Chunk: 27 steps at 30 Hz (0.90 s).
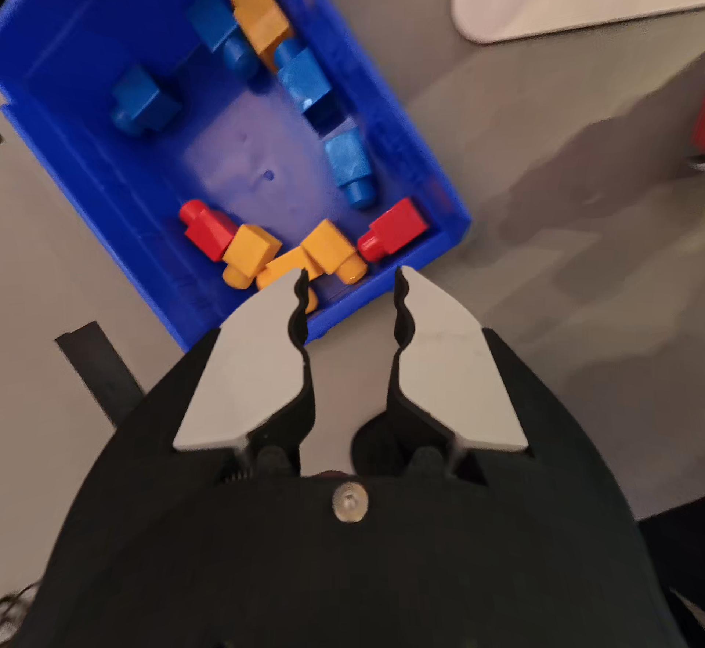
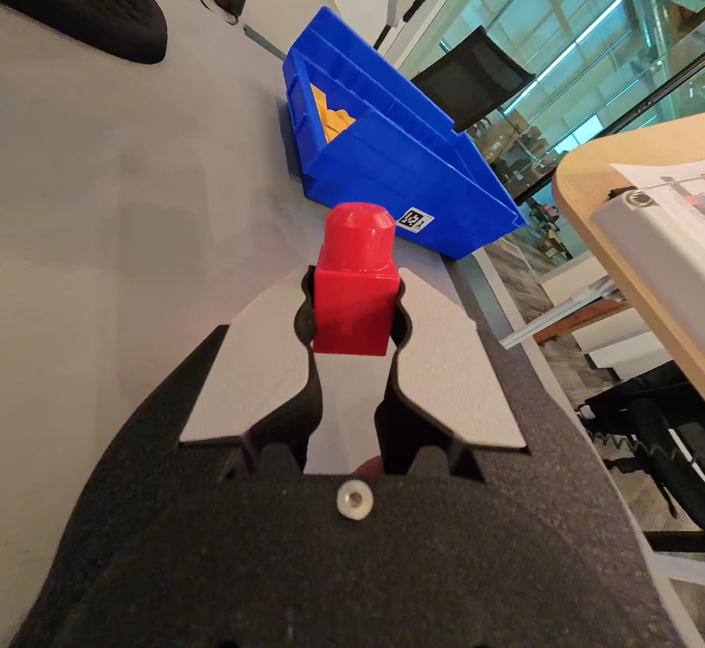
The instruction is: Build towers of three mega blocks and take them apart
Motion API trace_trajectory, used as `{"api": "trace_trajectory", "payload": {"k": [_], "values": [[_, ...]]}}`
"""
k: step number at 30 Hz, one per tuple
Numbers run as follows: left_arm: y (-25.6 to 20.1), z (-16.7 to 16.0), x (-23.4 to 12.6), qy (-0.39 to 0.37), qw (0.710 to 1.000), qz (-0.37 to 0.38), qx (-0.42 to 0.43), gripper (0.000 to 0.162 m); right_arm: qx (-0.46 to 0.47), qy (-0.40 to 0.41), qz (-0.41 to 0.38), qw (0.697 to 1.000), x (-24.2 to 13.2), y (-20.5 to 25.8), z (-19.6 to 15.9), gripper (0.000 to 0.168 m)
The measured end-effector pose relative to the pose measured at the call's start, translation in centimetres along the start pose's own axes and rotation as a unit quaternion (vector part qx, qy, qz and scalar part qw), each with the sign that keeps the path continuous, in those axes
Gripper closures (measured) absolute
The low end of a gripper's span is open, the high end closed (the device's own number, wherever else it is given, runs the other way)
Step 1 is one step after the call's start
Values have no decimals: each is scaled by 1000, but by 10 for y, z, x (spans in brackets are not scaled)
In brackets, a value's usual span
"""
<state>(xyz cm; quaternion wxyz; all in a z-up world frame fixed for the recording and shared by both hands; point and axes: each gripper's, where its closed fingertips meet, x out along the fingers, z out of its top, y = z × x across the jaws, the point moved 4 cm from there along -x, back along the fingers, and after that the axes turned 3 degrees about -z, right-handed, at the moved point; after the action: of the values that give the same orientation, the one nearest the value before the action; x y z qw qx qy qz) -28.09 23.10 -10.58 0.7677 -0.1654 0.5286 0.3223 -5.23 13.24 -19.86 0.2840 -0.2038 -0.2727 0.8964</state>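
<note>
Blocks: eleven or so loose in the blue bin (image 1: 396,156), none stacked. Right gripper (image 2: 354,301) clamps one red mega block (image 2: 356,286) beside the bin. Left gripper (image 1: 349,275) hangs parted, empty, over the yellow blocks (image 1: 328,244). Tower unbuilt.

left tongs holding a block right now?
No: the left tongs are open and empty, poised over the near rim of the blue bin above the loose yellow blocks.

An office: glass partition walls (image 2: 572,19), black desk chair (image 2: 473,76), wooden desk (image 2: 595,179) with papers (image 2: 671,187).
</note>
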Motion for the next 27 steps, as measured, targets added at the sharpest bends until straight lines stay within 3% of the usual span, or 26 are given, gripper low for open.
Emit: {"api": "trace_trajectory", "payload": {"k": [3,8,17,20,27], "values": [[36,-9,22,50,997,63,18,117,6,0,4,1000,0,-1,-2,132],[69,0,58,57,996,64,-6,114,17,1,11,1000,0,-1,-5,132],[105,-9,119,141,976,87,-141,118,26,4,16,1000,0,-2,-7,132],[113,-17,128,156,966,102,-178,108,27,3,18,999,0,-2,-7,132],[119,-16,135,150,961,116,-200,105,27,3,20,999,0,-1,-7,132]]}}
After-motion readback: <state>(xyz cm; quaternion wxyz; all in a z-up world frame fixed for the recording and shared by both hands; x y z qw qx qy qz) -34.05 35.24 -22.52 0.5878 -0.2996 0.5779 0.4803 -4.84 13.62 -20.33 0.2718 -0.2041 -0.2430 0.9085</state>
